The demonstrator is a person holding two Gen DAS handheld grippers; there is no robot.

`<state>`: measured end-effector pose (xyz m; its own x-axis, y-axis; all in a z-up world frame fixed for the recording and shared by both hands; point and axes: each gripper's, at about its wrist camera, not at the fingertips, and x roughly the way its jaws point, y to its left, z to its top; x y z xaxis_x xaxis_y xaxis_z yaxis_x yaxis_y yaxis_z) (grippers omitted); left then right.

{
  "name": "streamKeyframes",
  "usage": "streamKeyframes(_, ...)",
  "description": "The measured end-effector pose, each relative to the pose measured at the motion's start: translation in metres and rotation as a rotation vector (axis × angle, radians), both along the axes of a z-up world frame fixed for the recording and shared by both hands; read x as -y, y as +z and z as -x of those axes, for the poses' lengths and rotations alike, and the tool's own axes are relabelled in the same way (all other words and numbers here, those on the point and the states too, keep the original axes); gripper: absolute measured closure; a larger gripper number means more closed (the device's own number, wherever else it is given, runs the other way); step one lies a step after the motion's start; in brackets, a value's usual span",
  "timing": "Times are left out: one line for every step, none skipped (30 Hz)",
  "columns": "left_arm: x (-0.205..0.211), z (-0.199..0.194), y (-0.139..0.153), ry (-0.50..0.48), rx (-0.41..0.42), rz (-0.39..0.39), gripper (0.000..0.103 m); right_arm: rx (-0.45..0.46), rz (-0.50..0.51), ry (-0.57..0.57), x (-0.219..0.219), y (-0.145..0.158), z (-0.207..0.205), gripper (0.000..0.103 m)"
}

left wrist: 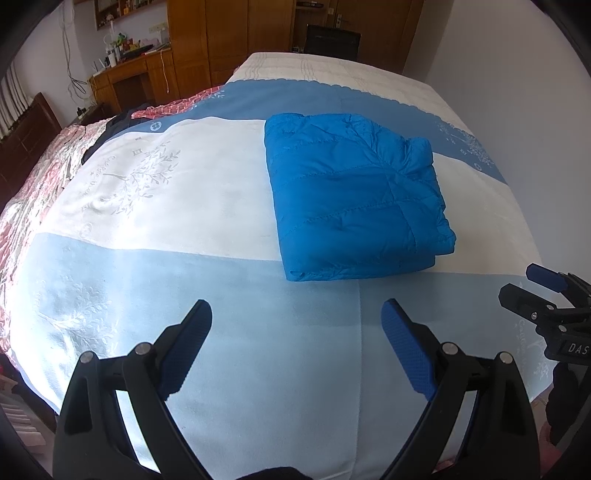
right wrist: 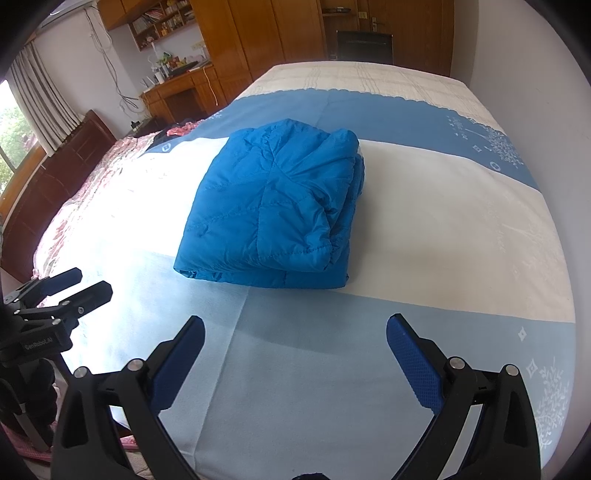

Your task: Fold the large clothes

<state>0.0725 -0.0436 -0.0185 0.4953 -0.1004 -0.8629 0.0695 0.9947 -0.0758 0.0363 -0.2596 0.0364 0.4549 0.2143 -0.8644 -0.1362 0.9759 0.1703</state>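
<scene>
A bright blue quilted jacket (left wrist: 354, 195) lies folded into a thick rectangle on the bed; it also shows in the right wrist view (right wrist: 273, 206). My left gripper (left wrist: 297, 314) is open and empty, held above the near edge of the bed, short of the jacket and to its left. My right gripper (right wrist: 295, 328) is open and empty, also short of the jacket near the bed's front edge. The right gripper shows at the right edge of the left wrist view (left wrist: 532, 284). The left gripper shows at the left edge of the right wrist view (right wrist: 88, 282).
The bed has a blue and white blanket (left wrist: 184, 192) with a pink floral quilt (left wrist: 40, 184) bunched at its left side. A wooden desk (right wrist: 177, 92) and wardrobes (right wrist: 258, 33) stand beyond the bed. A dark chair (right wrist: 364, 46) stands at the far end.
</scene>
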Motion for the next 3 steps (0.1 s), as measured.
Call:
streamKeyframes(0.0001,0.0,-0.0001,0.0,0.0,0.0,0.011,0.001,-0.001,0.001,-0.0001,0.0002,0.0001,0.004)
streamKeyframes(0.0002,-0.0001,-0.0001,0.0,0.0,0.0,0.011,0.0,-0.002,0.0,0.0001,0.0,0.0,0.004)
streamKeyframes(0.0005,-0.0001,-0.0002,0.0,0.0,0.0,0.011,0.001,0.0,0.0,-0.0001,0.0002,0.0001,0.004)
